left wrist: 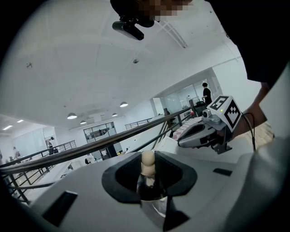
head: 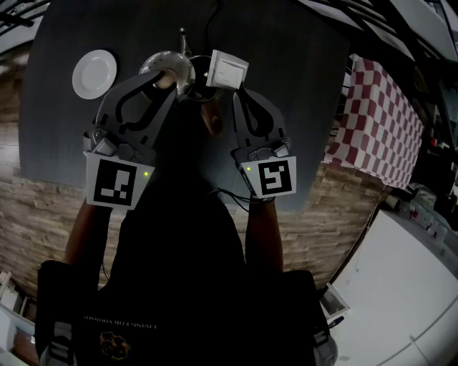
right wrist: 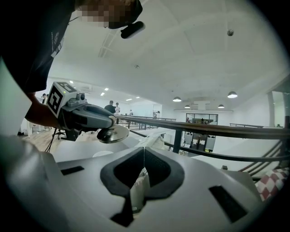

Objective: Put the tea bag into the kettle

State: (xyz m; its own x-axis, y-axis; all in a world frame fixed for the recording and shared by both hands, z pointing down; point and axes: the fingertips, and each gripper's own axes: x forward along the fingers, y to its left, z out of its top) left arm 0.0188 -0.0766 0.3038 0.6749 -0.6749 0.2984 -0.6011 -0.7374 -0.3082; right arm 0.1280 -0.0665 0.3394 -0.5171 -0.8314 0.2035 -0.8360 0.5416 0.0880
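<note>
1. The left gripper grasps the beige knob of a steel kettle lid over the dark table's far side.
2. The right gripper pinches the white tea bag just right of the lid.
3. A white plate sits at far left.

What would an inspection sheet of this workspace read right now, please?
Surface: dark round table.
Job's things: tea bag held up; lid lifted by its knob; kettle mostly hidden beneath.
Clutter: white plate.
Grippers: left gripper shut on the lid's knob; right gripper shut on the tea bag.
Cables: dark cable at the table's far side.
Surroundings: checked cloth; brick-pattern floor.
</note>
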